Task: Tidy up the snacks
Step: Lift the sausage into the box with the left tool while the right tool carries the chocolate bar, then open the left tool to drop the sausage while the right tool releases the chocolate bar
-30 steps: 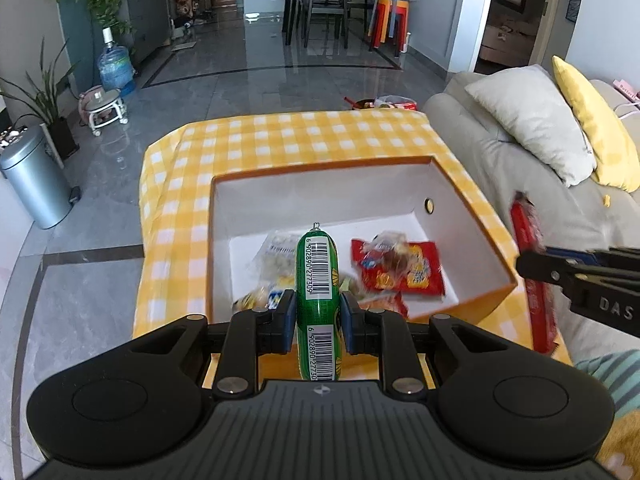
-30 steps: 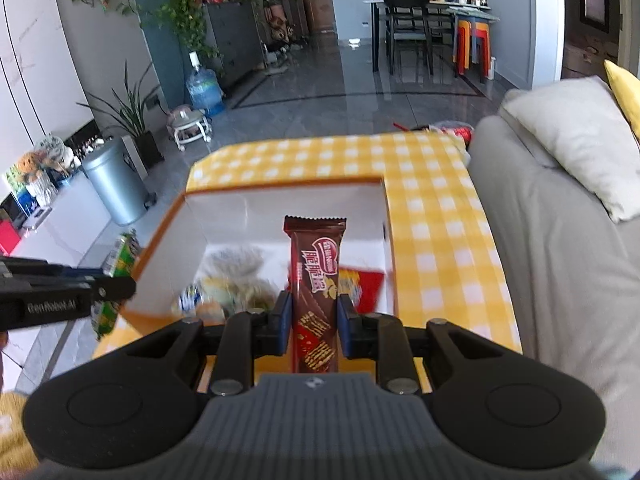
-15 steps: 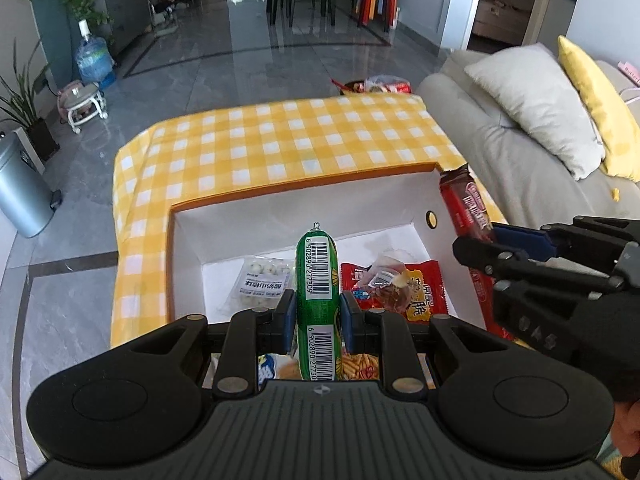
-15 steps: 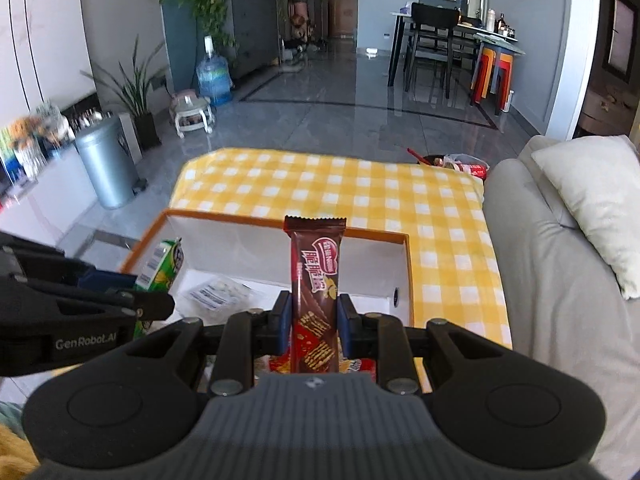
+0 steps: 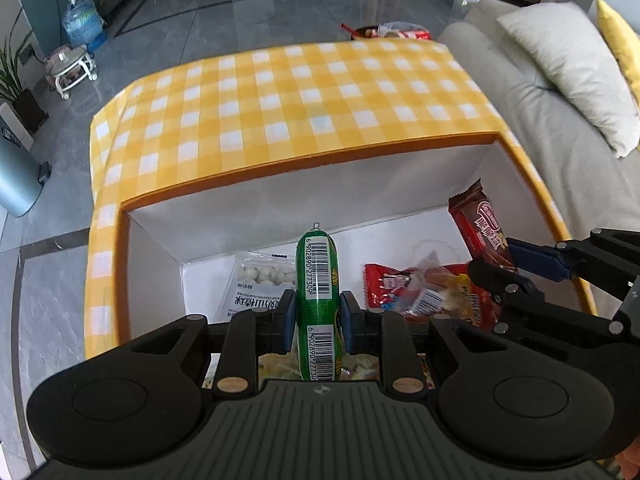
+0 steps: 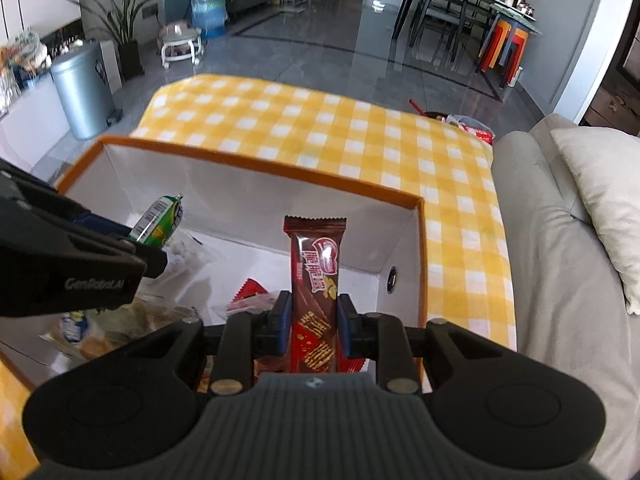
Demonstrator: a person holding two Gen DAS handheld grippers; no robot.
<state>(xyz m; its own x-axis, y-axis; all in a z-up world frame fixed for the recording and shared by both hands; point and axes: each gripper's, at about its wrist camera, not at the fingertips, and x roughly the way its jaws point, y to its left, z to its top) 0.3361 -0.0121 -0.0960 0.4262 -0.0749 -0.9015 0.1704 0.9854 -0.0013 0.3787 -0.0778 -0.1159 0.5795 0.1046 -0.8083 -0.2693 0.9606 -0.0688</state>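
A: What surrounded the work area, and what obstructed it?

B: A table under a yellow checked cloth (image 5: 304, 92) carried an open box (image 5: 280, 196) at its near edge. A grey sofa (image 6: 560, 264) with a pale cushion (image 5: 568, 68) stood along the table's right edge. A metal bin (image 6: 82, 88) and a water bottle (image 5: 82, 24) stood on the floor beyond the left edge. In the left wrist view, the right gripper (image 5: 494, 262) crossed in front of the box's near right corner; in the right wrist view, the left gripper (image 6: 132, 242) covered the near left corner.

A: Where did each snack sit relative to the jaws?

B: The left gripper (image 5: 317, 316) was clamped on a green sausage (image 5: 316, 276) near its midpoint, pads on both sides, with the sausage pointing forward over the box interior. The right gripper (image 6: 313, 322) was clamped on a brown chocolate bar (image 6: 316, 276) at its lower half, the bar projecting past the fingers above the box.

A: What did the box contain?

B: A clear packet of white sweets (image 5: 260, 280) lay toward the left wall. A red packet (image 5: 384, 284) and a crinkled clear wrapper (image 5: 428, 288) lay toward the right wall. More packets lay along the near wall, partly hidden by the grippers.
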